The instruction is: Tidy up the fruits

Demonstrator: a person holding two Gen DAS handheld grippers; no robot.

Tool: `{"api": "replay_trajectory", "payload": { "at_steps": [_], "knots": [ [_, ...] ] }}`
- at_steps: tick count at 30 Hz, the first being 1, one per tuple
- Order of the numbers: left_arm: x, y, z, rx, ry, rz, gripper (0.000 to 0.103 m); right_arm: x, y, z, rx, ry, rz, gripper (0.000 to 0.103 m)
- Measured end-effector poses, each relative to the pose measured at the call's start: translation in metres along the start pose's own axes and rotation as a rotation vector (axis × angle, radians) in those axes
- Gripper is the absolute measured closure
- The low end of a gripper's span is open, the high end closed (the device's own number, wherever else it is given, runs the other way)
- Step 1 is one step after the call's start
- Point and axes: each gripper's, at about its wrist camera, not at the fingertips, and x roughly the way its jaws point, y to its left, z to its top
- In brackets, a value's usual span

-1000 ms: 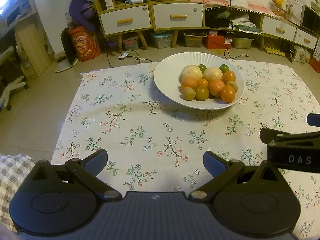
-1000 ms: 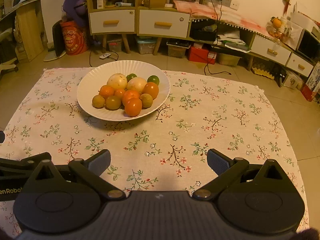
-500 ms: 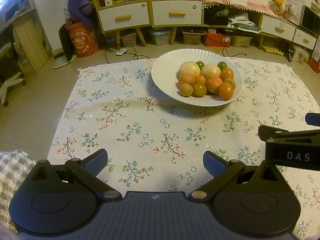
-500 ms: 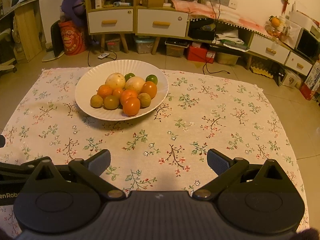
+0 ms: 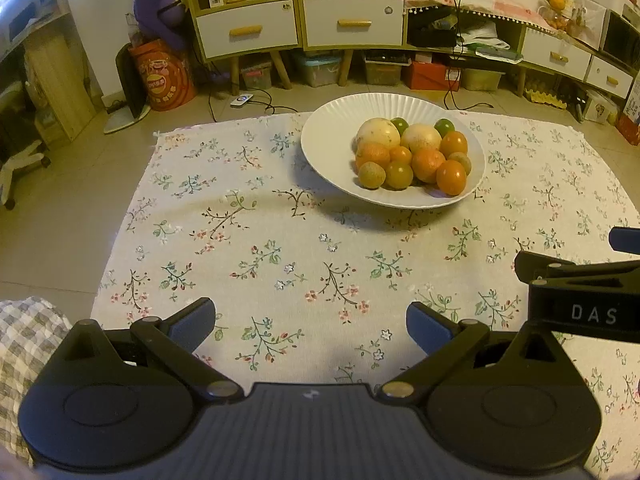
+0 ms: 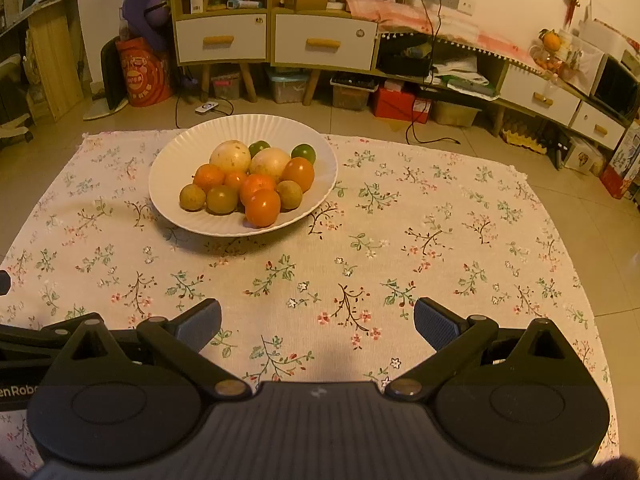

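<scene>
Both jaws are wide apart and hold nothing. Nearest is the left gripper, and the right gripper is beside it, both low over the flowery cloth. Farther off on the cloth sits a white plate. In it is a pile of fruits: orange ones in front, two big pale ones behind, and two green ones at the far side.
</scene>
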Motion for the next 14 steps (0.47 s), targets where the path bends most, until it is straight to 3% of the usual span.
{"api": "replay_trajectory", "payload": {
  "at_steps": [14],
  "knots": [
    [0.0044, -0.0003, -0.001, 0.002, 0.008, -0.011, 0.009, 0.0017, -0.0001, -0.0008, 0.0, 0.003, 0.0, 0.0]
  ]
}}
